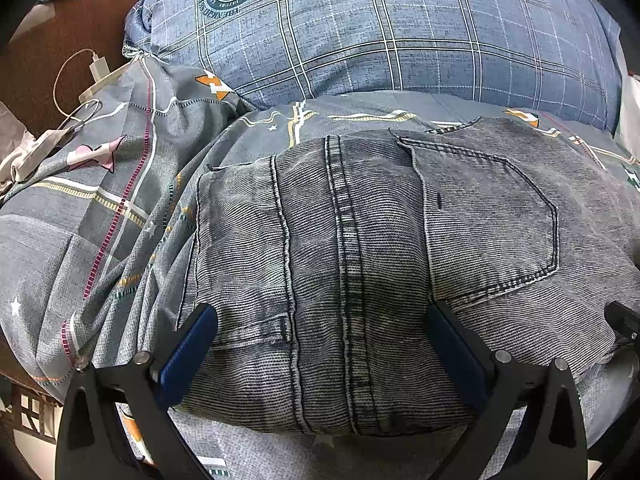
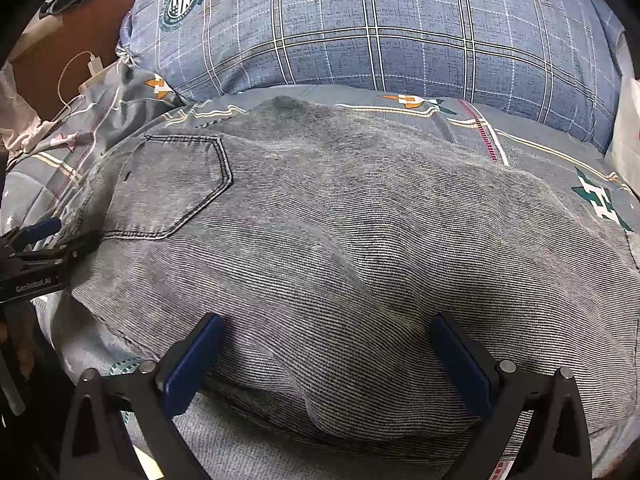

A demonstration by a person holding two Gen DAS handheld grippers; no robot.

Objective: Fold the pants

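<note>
Wide-spread, both grippers, left [image 1: 322, 344] and right [image 2: 326, 354], straddle the near edge of the jeans [image 2: 340, 240] lying folded on the bedsheet [image 1: 80, 220] toward 12 o'clock; pinch both corners evenly before lifting, I judge.

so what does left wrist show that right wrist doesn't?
Left wrist only: the jeans' vertical centre seam and the open left gripper's own view across it. Right wrist only: the left gripper seen side-on at the jeans' left edge, plus the long leg panel. Both: back pocket, plaid pillow, white charger.
</note>
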